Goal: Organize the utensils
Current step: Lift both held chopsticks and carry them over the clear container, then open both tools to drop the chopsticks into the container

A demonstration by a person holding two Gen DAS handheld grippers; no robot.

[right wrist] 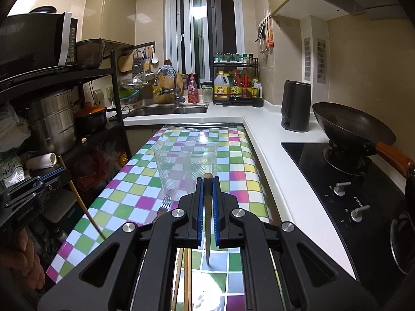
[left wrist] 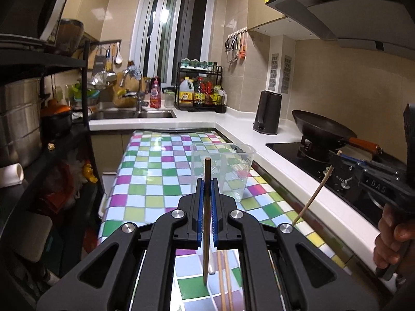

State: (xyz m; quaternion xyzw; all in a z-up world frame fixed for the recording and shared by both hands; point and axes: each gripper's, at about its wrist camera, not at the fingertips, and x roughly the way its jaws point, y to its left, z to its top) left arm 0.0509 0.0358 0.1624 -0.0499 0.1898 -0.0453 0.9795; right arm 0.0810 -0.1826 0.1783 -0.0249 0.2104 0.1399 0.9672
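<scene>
Each claw, left claw (left wrist: 207, 184) and right claw (right wrist: 207, 182), is matte black plastic with blue ribbed pads (left wrist: 199, 215), silver round screws and triangular cutouts. Bare-skinned hand (left wrist: 391, 238) grips a black handle.

L gripper (left wrist: 207, 181) jaws nearly closed, pointing 12 o'clock; R gripper (right wrist: 207, 180) same. R hand (left wrist: 391, 241) at 4 o'clock, L hand (right wrist: 24, 261) at 8.

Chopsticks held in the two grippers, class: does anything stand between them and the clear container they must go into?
Nothing visible does. Each chopstick is clamped upright, and only checkered tablecloth lies before the clear container. A fork lies near its base, below the path.
</scene>
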